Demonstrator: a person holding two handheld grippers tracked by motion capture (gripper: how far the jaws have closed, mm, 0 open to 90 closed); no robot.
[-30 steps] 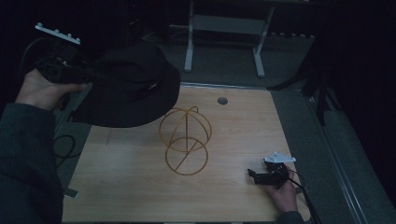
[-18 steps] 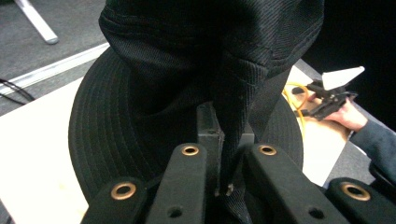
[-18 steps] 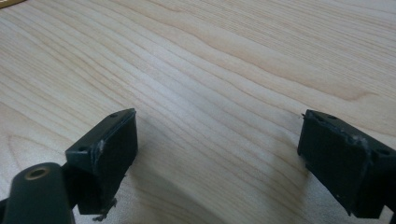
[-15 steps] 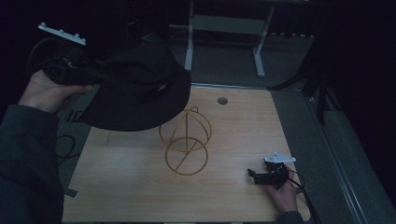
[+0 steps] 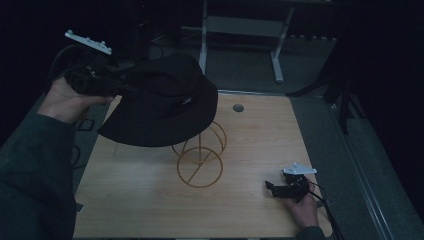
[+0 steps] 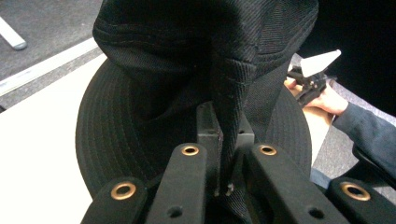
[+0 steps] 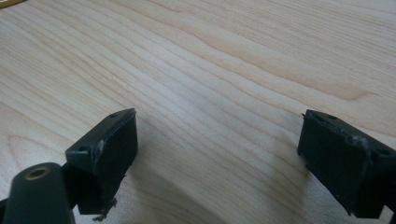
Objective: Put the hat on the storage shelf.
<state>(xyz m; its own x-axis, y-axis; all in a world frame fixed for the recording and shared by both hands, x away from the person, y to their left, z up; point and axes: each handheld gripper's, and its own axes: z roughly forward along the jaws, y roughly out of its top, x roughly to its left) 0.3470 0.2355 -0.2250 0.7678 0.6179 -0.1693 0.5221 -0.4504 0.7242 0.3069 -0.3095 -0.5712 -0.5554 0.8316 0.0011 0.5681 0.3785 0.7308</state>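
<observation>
Presently a black bucket hat point(image 5: 165, 102) is held in the air by the left gripper point(image 5: 122, 90), above the far left part of the wooden counter point(image 5: 130, 200) and partly over a gold wire stand point(image 5: 199, 156). In the left gripper view the fingers point(image 6: 208, 135) are seen pinched tight on a fold of the hat's fabric. The step in hand is judged to be the setting of the hat onto the stand.

To do this well, the hat should be carried until its crown is centred over the top of the wire frame, then lowered level, so that the brim is not caught on one hoop and the light stand is not tipped. The grip should be let go only once the weight is borne by the wire.

The right gripper point(image 5: 281, 189) rests low at the near right of the counter, its fingers point(image 7: 105, 151) spread wide and holding nothing; the stand's base could be steadied by it if needed.
</observation>
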